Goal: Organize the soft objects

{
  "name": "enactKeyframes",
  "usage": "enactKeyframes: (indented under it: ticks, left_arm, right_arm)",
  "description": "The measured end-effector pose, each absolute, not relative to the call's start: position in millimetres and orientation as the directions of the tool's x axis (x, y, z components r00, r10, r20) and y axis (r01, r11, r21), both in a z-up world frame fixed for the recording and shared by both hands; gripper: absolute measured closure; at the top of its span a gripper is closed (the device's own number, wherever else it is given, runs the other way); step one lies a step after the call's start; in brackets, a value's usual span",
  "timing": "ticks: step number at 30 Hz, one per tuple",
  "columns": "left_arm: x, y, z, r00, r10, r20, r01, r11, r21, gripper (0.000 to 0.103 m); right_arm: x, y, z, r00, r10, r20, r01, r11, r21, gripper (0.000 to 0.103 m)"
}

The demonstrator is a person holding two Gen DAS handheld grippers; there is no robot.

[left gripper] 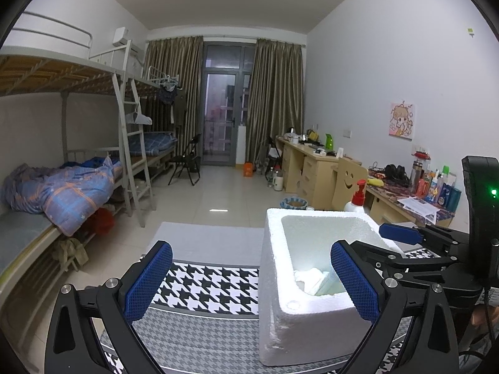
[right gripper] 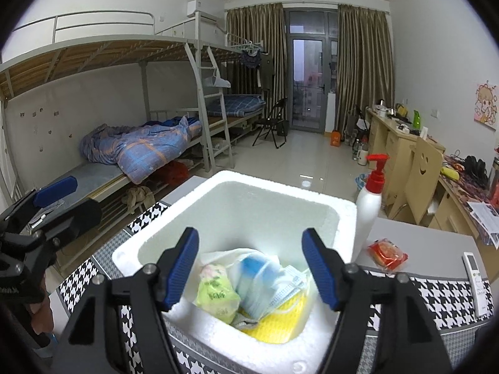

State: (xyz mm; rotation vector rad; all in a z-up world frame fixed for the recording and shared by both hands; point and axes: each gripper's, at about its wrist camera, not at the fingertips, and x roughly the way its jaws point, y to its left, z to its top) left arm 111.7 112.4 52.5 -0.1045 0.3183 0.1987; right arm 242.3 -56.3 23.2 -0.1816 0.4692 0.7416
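Soft objects (right gripper: 249,283) piled in one white foam box (right gripper: 343,215), near the front edge of the houndstooth-covered table (right gripper: 449,299).

Inside the box: one green packet (right gripper: 216,293), one bundle of blue and white masks (right gripper: 265,283), one yellow cloth (right gripper: 280,321). Beside the box, toward the table's right edge: one white pump bottle (right gripper: 369,208), one red packet (right gripper: 386,254), one remote (right gripper: 477,280). Right gripper (right gripper: 251,269) above the pile, jaws apart, nothing between them. Left gripper (left gripper: 251,280) at the box's near wall, jaws wide apart, holding nothing.
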Motion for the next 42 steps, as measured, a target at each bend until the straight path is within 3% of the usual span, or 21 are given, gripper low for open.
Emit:
enactKeyframes:
  ticks: [12, 22, 42]
  left_arm:
    - [109, 104, 54, 0.933, 0.169, -0.317, -0.199, 0.978, -0.063, 0.001]
    - [101, 82, 61, 0.938, 0.155, -0.31, -0.18, 0.982, -0.054, 0.001]
    - [82, 43, 68, 0.947, 0.148, -0.285, -0.161, 0.987, -0.02, 0.001]
  right_arm:
    - [231, -73, 29, 0.663, 0.602, -0.445, -0.67, 0.743, 0.007, 0.029]
    - [218, -101, 37, 0.706, 0.593, -0.388, -0.634, 0.773, 0.029, 0.004]
    - [189, -139, 42, 0.764, 0.564, -0.314, -0.591, 0.806, 0.009, 0.002]
